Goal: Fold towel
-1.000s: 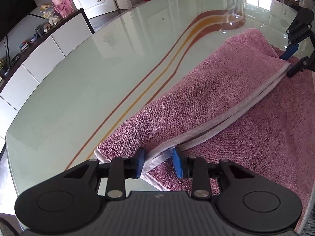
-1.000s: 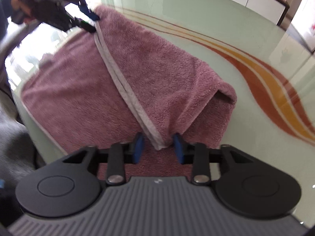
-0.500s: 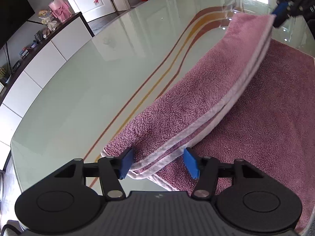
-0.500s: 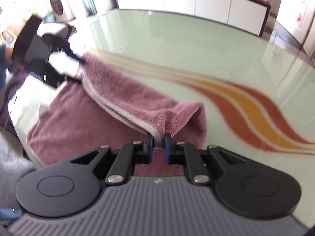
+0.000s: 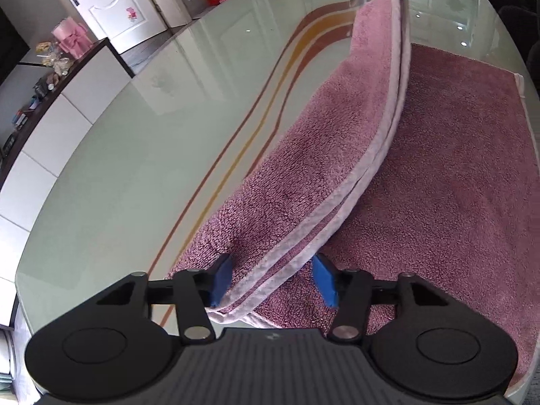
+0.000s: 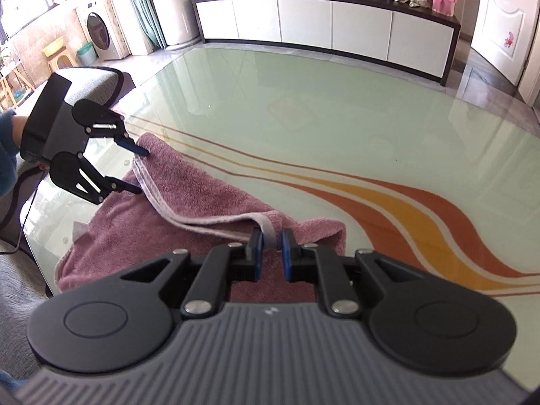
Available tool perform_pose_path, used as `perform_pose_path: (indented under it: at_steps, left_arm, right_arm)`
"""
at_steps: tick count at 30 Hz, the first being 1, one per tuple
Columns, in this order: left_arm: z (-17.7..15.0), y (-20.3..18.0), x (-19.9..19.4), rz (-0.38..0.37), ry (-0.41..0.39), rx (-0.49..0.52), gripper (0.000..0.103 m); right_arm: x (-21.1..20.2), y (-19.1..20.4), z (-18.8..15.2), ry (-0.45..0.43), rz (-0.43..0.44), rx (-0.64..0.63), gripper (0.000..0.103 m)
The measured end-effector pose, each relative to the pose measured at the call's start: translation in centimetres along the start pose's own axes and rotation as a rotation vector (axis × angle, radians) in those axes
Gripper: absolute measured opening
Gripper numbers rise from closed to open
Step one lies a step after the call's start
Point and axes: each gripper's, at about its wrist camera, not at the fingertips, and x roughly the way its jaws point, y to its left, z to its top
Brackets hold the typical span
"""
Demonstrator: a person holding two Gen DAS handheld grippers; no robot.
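1. Towel [image 5: 303, 175]: pink terry with a pale hem, on the glass table [image 5: 135, 155]. One half lies flat under and to the right of the left tongs; the other half is doubled back, its two hemmed edges stacked together.

2. Right tongs [image 6: 269, 251]: pressed together on the hemmed corner, pinching it. A second ago the blue pads stood either side of that corner on the table; now the corner is gripped and raised, so the hem runs up in a slope from the left tongs.

3. Left tongs [image 5: 271, 280]: spread, the stacked hem lying between the blue pads, which do not press it. The jaws have just been closing after widening; their corner rests low, not lifted.

4. Meaning for the task: only one corner is secured. In my judgement the left tongs must close on theirs before the edge can be carried across for the next fold.

5. Background: white cabinets [image 6: 337, 30] beyond the table.
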Motion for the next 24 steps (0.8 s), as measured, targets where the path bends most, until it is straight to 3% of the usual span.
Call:
perform_pose_path:
  at_steps: [6, 10, 20, 24]
  left_arm:
    - [0.1, 0.1, 0.0, -0.035, 0.011, 0.014, 0.034]
    - [0.2, -0.1, 0.1, -0.031, 0.019, 0.019, 0.015]
    - [0.6, -1.1, -0.5, -0.009, 0.049, 0.034, 0.006]
    - [0.9, -1.7, -1.7, -0.035, 0.051, 0.017, 0.006]
  right_arm:
    - [-0.1, -0.2, 0.2, -0.001, -0.002, 0.008, 0.011]
    - [-0.1, -0.3, 0.1, 0.001, -0.006, 0.009, 0.011]
    - [-0.7, -0.3, -0.1, -0.011, -0.005, 0.012, 0.011]
    - [-1.0, -0.4, -0.3, -0.011, -0.005, 0.010, 0.011]
